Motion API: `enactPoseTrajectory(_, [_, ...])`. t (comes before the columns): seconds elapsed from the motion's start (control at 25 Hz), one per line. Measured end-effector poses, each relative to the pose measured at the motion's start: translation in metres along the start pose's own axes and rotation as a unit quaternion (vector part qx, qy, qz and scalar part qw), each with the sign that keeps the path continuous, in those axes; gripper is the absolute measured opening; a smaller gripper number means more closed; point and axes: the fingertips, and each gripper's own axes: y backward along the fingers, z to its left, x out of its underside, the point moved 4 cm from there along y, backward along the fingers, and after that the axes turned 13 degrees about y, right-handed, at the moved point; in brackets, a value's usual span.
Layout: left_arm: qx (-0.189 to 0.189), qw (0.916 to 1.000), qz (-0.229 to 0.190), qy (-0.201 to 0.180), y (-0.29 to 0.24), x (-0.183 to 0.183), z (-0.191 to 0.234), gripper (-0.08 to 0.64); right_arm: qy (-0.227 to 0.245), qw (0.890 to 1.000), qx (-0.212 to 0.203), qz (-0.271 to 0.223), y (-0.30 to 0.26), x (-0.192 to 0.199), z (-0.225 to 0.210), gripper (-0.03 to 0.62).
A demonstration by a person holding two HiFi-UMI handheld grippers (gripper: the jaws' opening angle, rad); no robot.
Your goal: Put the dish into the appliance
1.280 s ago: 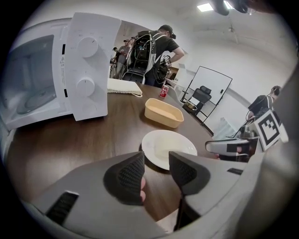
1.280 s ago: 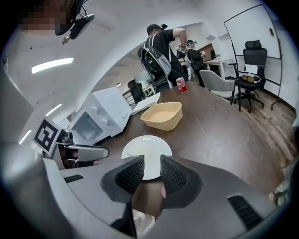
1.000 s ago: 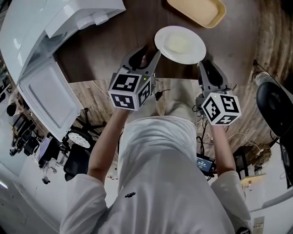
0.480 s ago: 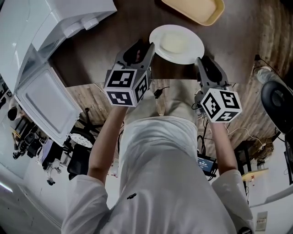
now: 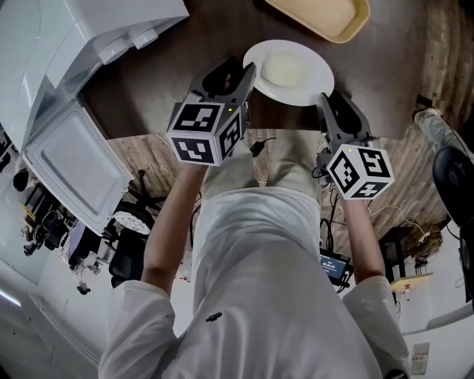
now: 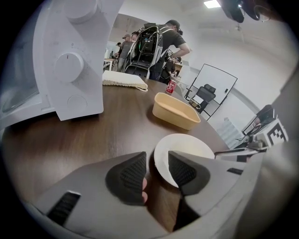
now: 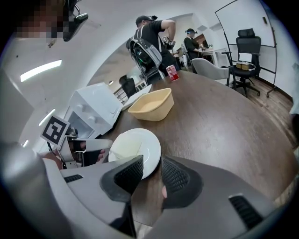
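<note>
Where the dish lies: flat on the dark wooden table, near the edge closest to me, with one of my tools at each side.
Left gripper: I read the jaws as apart, and they have just been opening. The dish's left rim sits between them. A strip of table shows between the rim and the outer pad, so there is no clamp.
Right gripper: jaws apart, and likewise just been opening. The dish's right rim sits between them. The inner jaw reaches over the rim, and I see no pad pressing.
Appliance: white, standing on the table to the left of the dish and well apart from it.
Door: open, swung out past the table edge.
Tray: beige, on the table beyond the dish, not touching it.
Can: red, upright, far across the table.
Background: I see people standing behind the table's far side.
</note>
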Motion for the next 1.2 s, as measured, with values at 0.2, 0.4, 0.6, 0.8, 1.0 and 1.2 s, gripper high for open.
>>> enactPoseTrajectory(0.2, [0.012,0.9998,0.014,-0.006,-0.003,0.000,-0.004,0.165,-0.002,1.000,-0.003,0.003,0.001,-0.001,0.000,0.103])
enactPoseTrajectory(0.4, [0.027,0.9991,0.032,-0.005,-0.008,0.001,-0.007,0.167,-0.005,1.000,-0.005,0.006,0.001,-0.001,-0.002,0.106])
enactPoseTrajectory(0.6, [0.032,0.9987,0.036,-0.014,-0.010,0.000,-0.009,0.156,-0.009,1.000,-0.011,0.009,-0.002,-0.003,0.001,0.107])
enactPoseTrajectory(0.8, [0.049,0.9975,0.048,-0.019,-0.014,-0.002,-0.013,0.104,-0.015,1.000,-0.013,0.009,-0.006,-0.005,0.003,0.114])
enactPoseTrajectory(1.0, [0.041,0.9975,0.046,-0.036,-0.012,-0.001,-0.014,0.077,-0.035,0.999,-0.019,0.006,-0.004,-0.005,0.001,0.114])
enactPoseTrajectory(1.2, [0.029,0.9976,0.042,-0.045,-0.011,0.000,-0.012,0.089,-0.079,0.995,-0.054,-0.003,-0.004,-0.005,0.001,0.114])
